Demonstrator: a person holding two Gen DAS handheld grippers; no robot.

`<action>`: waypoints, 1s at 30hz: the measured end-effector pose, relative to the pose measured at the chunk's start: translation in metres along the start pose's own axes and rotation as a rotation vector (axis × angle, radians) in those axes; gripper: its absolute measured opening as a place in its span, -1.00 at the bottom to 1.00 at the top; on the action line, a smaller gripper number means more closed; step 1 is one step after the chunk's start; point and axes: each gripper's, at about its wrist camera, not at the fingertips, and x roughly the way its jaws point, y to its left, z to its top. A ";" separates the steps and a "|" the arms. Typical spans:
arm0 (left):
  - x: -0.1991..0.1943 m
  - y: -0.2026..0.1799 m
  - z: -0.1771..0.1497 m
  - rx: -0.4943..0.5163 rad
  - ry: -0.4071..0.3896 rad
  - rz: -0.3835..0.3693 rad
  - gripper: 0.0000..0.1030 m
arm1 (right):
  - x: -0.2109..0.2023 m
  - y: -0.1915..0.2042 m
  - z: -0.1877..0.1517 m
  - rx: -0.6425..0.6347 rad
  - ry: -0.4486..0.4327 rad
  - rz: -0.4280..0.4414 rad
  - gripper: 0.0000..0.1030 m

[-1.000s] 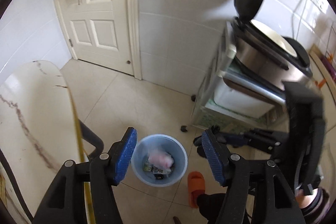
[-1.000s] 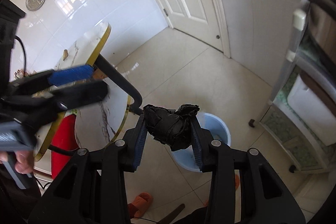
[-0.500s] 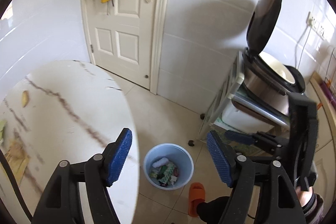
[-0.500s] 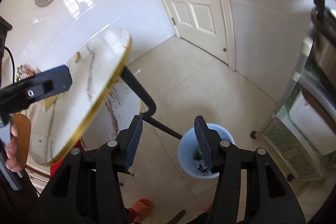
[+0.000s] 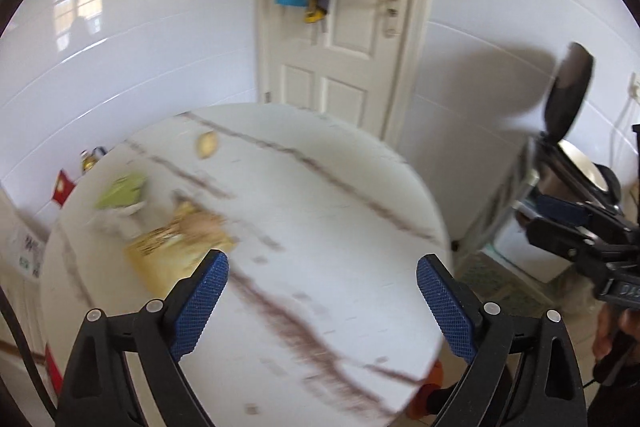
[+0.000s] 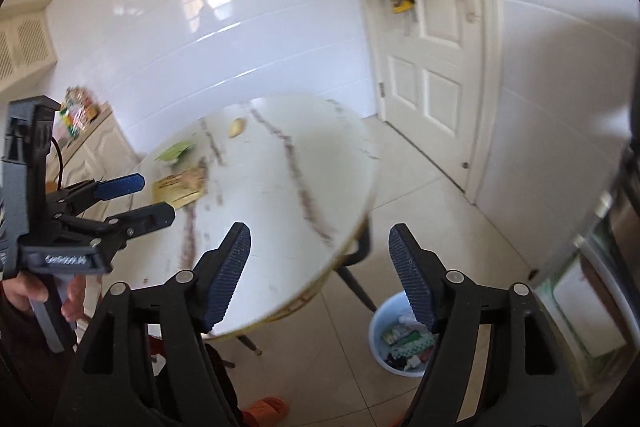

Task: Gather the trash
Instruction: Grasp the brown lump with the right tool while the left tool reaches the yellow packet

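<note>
Open marble tabletop (image 5: 340,227) is lying clear on its near and right parts, giving free passage. Wrappers (image 5: 176,239) are crowding its far left. Right of the table, the bin (image 6: 400,339) is standing unobstructed on bare floor (image 6: 440,211).

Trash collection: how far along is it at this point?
Partly done. The blue bin on the floor already holds wrappers and scraps. Nothing is in hand: the left gripper and right gripper have just been opening and are empty. Left on the round table: a green wrapper, a yellow packet and a small peel-like scrap.
</note>
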 end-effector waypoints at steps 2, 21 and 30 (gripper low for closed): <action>-0.006 0.030 -0.009 -0.043 0.003 0.019 0.81 | 0.015 0.019 0.005 -0.030 0.025 0.013 0.35; -0.002 0.147 -0.009 -0.158 0.055 0.096 0.81 | 0.207 0.183 0.042 -0.298 0.232 0.106 0.47; 0.028 0.153 -0.004 -0.151 0.079 0.076 0.81 | 0.244 0.184 0.046 -0.330 0.282 0.146 0.23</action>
